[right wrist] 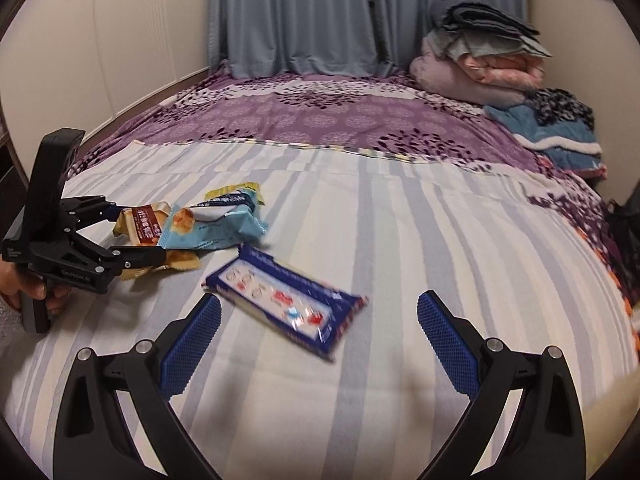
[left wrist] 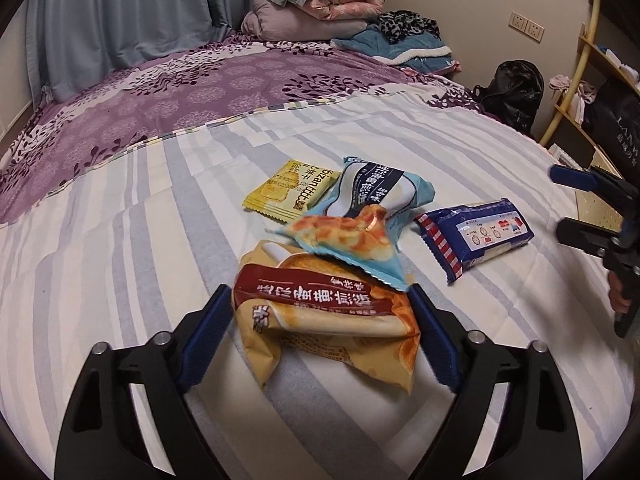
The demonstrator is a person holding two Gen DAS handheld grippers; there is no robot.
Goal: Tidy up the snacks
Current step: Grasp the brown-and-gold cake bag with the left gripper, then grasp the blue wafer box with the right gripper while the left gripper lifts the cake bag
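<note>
Several snack packs lie on the striped sheet (left wrist: 140,260). An orange bag with a dark red band (left wrist: 320,320) sits between my left gripper's (left wrist: 322,292) blue pads, which touch its two sides and crumple it. A light-blue pack with a fried-food picture (left wrist: 352,236) overlaps its far end. Behind lie a yellow cracker packet (left wrist: 286,190) and a light-blue pack with a dark label (left wrist: 376,192). A dark blue biscuit pack (right wrist: 288,300) lies just ahead of my open right gripper (right wrist: 320,298), untouched. In the right wrist view my left gripper (right wrist: 140,234) is at the left.
The purple floral quilt (left wrist: 200,80) covers the bed's far half. Folded blankets (right wrist: 480,68) and a teal garment (right wrist: 560,140) are piled at the far right corner. A black bag (left wrist: 516,88) and a shelf (left wrist: 580,112) stand beside the bed. A hand (right wrist: 24,288) holds the left tool.
</note>
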